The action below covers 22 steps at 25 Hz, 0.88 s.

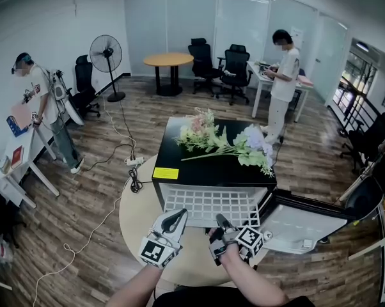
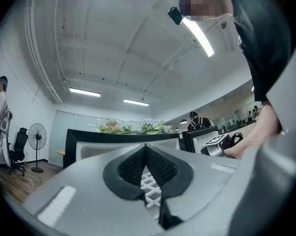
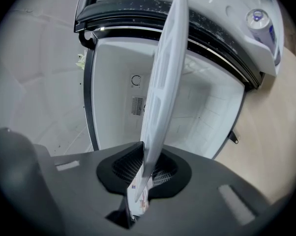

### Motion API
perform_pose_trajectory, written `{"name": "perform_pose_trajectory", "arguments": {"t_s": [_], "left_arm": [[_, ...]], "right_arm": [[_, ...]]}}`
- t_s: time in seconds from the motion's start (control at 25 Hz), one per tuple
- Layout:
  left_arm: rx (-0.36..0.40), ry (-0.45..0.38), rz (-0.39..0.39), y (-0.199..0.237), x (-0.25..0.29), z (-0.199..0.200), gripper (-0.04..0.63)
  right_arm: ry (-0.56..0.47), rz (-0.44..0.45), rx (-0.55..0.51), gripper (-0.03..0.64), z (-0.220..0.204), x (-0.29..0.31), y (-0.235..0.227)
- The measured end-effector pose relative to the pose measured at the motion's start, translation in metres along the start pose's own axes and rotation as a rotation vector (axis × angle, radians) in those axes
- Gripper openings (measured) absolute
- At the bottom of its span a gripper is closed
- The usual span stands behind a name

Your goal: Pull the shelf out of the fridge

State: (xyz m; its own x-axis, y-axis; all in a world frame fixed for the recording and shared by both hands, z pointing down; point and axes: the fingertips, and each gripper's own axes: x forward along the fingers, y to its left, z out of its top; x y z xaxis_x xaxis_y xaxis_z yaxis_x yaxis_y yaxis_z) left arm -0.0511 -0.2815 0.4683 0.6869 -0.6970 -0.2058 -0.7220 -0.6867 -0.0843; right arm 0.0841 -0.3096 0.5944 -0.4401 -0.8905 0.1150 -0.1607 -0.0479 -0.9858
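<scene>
A small black fridge (image 1: 199, 171) stands with its door (image 1: 301, 226) swung open to the right. The white wire shelf (image 1: 208, 204) sticks out of its front, level. My right gripper (image 1: 219, 220) is at the shelf's front edge, shut on the shelf (image 3: 165, 73), which shows edge-on between the pads in the right gripper view (image 3: 143, 173). My left gripper (image 1: 180, 213) is at the shelf's front left, jaws shut tip to tip (image 2: 146, 154). The shelf's grid (image 2: 150, 186) shows through the slit below them; I see nothing held.
Artificial flowers (image 1: 224, 139) lie on the fridge top. A can (image 3: 258, 21) sits in the door. The fridge stands on a round beige table (image 1: 138, 216). Cables (image 1: 109, 165) run over the wood floor. One person (image 1: 36, 101) stands left, another (image 1: 283, 75) at the back right.
</scene>
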Motion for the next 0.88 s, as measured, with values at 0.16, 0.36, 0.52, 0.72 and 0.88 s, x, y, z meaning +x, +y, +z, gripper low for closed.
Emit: {"name": "perform_pose_trajectory", "arguments": {"t_s": [0.16, 0.36, 0.52, 0.72, 0.88], "left_arm": [[0.001, -0.002, 0.002, -0.002, -0.003, 0.002, 0.0], [0.004, -0.004, 0.002, -0.006, -0.005, 0.003, 0.0], [0.004, -0.006, -0.007, -0.011, -0.006, 0.005, 0.0], [0.006, -0.007, -0.014, -0.015, -0.005, 0.007, 0.0], [0.007, -0.012, -0.027, -0.018, -0.003, 0.007, 0.0]], "right_arm": [[0.004, -0.009, 0.003, 0.041, -0.006, -0.008, -0.002], [0.004, -0.005, 0.005, 0.041, -0.008, -0.014, -0.002], [0.005, -0.018, 0.008, 0.041, -0.01, -0.021, 0.001], [0.01, -0.027, 0.006, 0.041, -0.011, -0.026, 0.002], [0.02, -0.061, -0.051, 0.04, -0.017, -0.036, -0.003]]}}
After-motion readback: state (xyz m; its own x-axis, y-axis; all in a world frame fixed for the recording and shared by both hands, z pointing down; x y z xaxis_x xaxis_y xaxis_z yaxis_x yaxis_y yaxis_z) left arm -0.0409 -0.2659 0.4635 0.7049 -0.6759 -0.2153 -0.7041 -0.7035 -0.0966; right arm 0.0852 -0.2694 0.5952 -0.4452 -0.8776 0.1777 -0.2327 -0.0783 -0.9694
